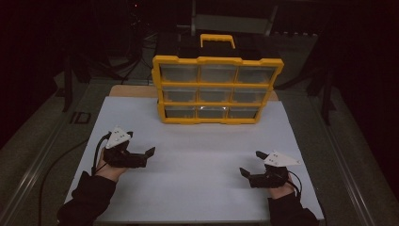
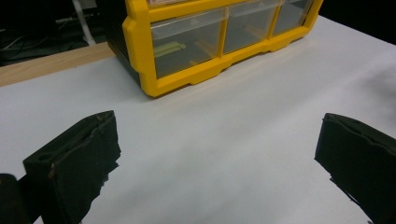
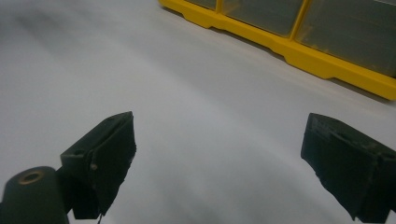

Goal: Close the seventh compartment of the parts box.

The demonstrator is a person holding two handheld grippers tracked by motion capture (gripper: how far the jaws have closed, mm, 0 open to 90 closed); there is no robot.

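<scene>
**Drawers shut, grippers idle: work on the parts cabinet has yet to begin**

Dim surroundings frame a white tabletop, the one bright surface in the high view, with a strip of bare wood showing at its far edge. At the back of the white sheet stands a yellow drawer cabinet, upright, its black carry-box and yellow handle above it. Nine clear drawers in three rows face the person; all appear pushed in flush with the frame. What they hold is hard to tell, though the left gripper view hints at pale pieces inside the bottom-left drawer.

Near the front of the table, the left gripper rests low on the sheet with its jaws spread wide and nothing between them. The right gripper lies well apart on the other side, likewise gaping and empty. Both point roughly toward the cabinet but stay well short of it; neither touches a drawer.

By this evidence nothing is done yet: no drawer is pulled, no item is out on the table. The whole job, starting with a reach to the cabinet front, seems to lie ahead.
</scene>
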